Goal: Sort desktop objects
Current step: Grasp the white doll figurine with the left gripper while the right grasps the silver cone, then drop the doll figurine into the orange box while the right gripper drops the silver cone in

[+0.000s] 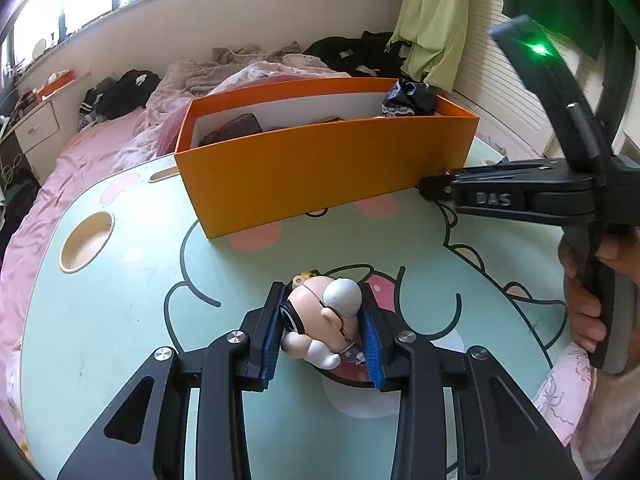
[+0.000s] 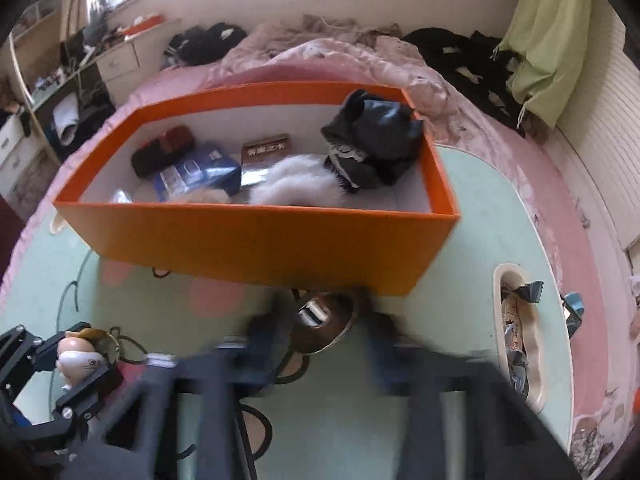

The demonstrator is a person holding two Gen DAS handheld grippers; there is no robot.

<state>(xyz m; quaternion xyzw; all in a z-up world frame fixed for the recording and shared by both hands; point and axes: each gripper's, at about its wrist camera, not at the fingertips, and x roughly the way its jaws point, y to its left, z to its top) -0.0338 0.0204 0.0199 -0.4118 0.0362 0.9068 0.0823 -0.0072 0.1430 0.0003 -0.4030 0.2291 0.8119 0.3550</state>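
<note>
We see a pale green table with a cartoon drawn on it, sitting on a pink bed. A big orange box stands at the far edge of the table. Inside it lie a black cloth, something white and fluffy, a blue packet and a dark case.

Our left gripper is near the front edge of the table. Its blue pads pinch a little toy figure from both sides.

Our right gripper is blurry, low down by the front wall of the box. A small brown and white thing sits between its fingers. We cannot tell if the pads press on it. In the left view a hand holds its handle, with its tip right beside the box.
</note>
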